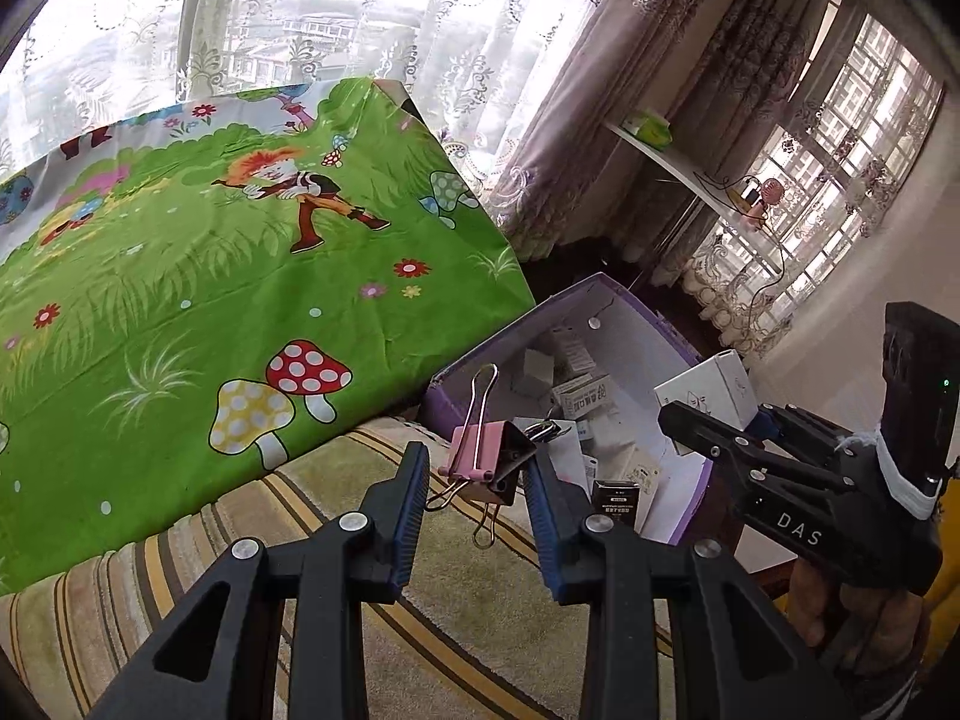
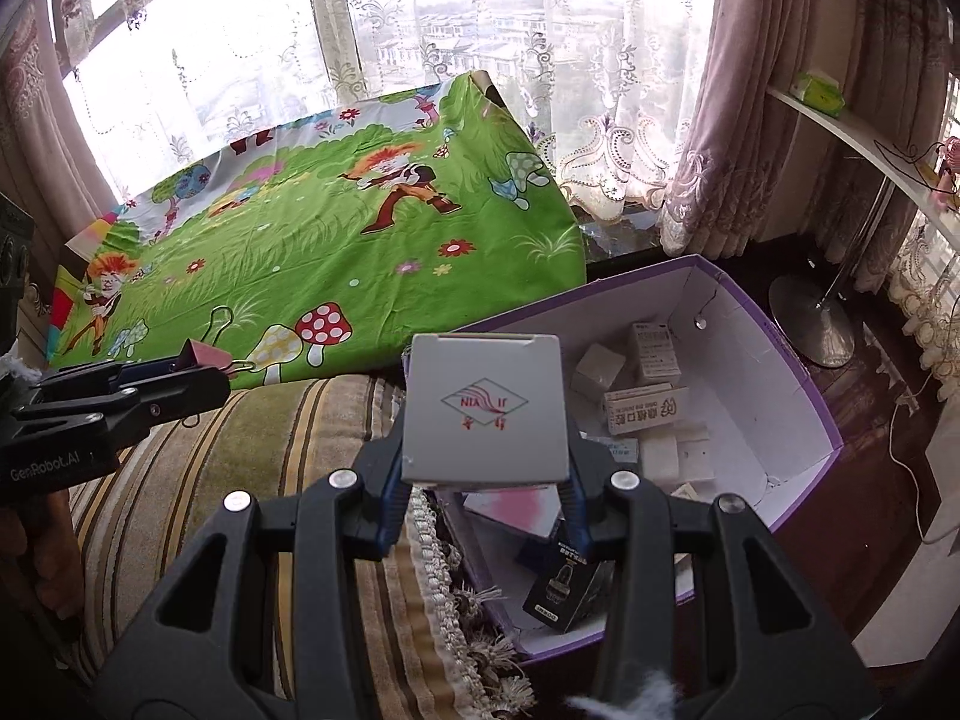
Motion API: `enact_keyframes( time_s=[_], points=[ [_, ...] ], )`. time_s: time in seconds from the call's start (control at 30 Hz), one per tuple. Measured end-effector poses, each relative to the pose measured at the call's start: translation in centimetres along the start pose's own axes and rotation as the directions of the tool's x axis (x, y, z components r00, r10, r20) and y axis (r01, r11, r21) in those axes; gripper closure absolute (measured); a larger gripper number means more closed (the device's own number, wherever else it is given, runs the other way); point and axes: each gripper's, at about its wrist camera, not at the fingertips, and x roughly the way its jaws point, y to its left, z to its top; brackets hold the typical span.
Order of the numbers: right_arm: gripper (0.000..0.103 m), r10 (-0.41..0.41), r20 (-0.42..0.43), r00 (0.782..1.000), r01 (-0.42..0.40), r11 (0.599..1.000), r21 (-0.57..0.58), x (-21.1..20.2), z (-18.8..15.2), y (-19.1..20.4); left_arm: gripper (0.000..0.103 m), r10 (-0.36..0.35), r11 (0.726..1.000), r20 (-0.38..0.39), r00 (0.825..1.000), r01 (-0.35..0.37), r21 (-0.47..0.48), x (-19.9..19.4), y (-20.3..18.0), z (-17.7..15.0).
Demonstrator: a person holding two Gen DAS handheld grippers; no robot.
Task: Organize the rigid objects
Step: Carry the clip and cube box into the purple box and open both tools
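The right gripper (image 2: 486,480) is clamped on a flat grey square box (image 2: 485,408) whose face carries a red diamond logo reading "NIA" with red characters beneath it, upside down in the right wrist view. "DAS" is printed in white on this gripper's black body in the left wrist view, and "GenRobot.AI" on the left gripper's body at the left edge of the right wrist view. The left gripper (image 1: 480,480) is closed on a pink binder clip (image 1: 483,459) with wire handles, one loop sticking up, the other hanging below the blue ribbed pads.

Both held things hang over the near left edge of a purple cardboard box (image 2: 804,360) with a white inside, standing on dark floor at the right. Small cartons (image 2: 645,408) lie in it; one long white carton bears printed Chinese characters and a black carton (image 2: 564,594) shows a line drawing, its small print too fine to read. The cartons under the grey box are partly hidden.

At the left lies a striped, fringed woven cover (image 2: 288,450), and beyond it a green cartoon-print cloth (image 2: 336,252) with mushrooms and flowers. Lace curtains (image 2: 456,18) hang at the far windows.
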Motion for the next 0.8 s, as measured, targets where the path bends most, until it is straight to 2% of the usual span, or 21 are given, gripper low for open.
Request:
enact_keyframes(
  time_s=[0.33,0.57,0.63,0.7,0.77,0.8],
  points=[
    [0.057,-0.093,0.020,0.995,0.091,0.992,0.090,-0.4,0.3,-4.5,0.069,-0.051,0.998,-0.079,0.996,0.053,0.020,4.4,-3.7,1.5],
    [0.057,-0.127,0.032,0.991,0.121,0.982,0.142,-0.5,0.3,-6.5,0.068,-0.114,0.993,-0.121,0.986,0.114,-0.009,7.0,-5.3,2.1],
    [0.056,-0.127,0.032,0.991,0.121,0.982,0.149,-0.5,0.3,-6.8,0.059,-0.134,0.991,-0.129,0.983,0.133,-0.018,7.5,-5.7,2.2],
    [0.048,-0.129,0.032,0.991,0.123,0.981,0.150,-0.5,0.2,-7.0,0.042,-0.146,0.989,-0.125,0.981,0.145,-0.021,7.6,-5.9,2.2],
    [0.035,-0.135,0.033,0.990,0.129,0.979,0.156,-0.5,0.1,-7.1,0.036,-0.152,0.988,-0.121,0.981,0.149,-0.029,7.6,-5.8,2.1],
    [0.033,-0.137,0.034,0.990,0.130,0.979,0.159,-0.6,0.1,-7.2,0.034,-0.154,0.988,-0.121,0.981,0.150,-0.040,7.5,-5.5,2.1]
  ],
)
